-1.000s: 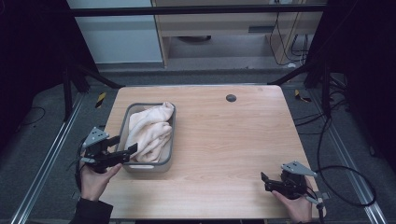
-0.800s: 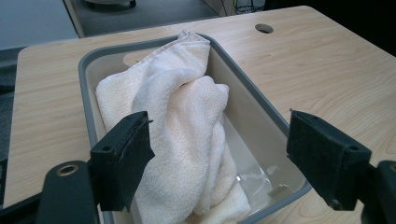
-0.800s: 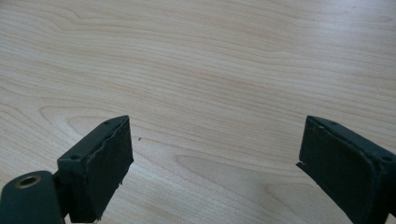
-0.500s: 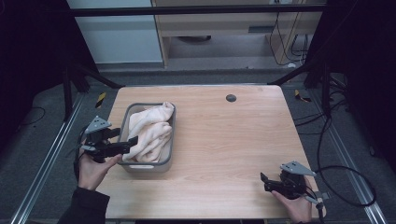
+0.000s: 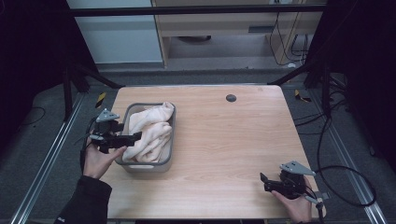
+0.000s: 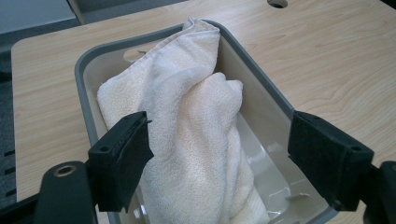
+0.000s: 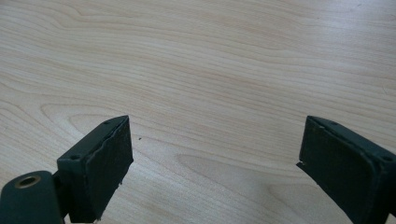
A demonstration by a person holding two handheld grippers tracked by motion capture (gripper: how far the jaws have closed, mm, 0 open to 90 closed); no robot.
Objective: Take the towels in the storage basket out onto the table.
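Towel (image 5: 149, 133), cream terry, bunched up inside the grey plastic bin (image 5: 171, 140), one end riding over the bin's far rim. Bin sits on the left part of the wooden table (image 5: 224, 140), well apart from the cable hole (image 5: 230, 97). Left gripper (image 5: 135, 137) hovers over the bin's near-left edge, jaws spread wide with the towel between and below them, pads not pressing cloth. Right gripper (image 5: 263, 182) parked far from the bin at the table's near-right corner, jaws released, nothing but bare wood between them.

Risks, as I judge them: jaws coming down off-centre could clip the bin wall and drag or tip the light bin. A shallow pinch would catch only one fold, so the towel slips or unrolls. Lifting could snag the overhanging end on the rim, with nothing bracing the bin.
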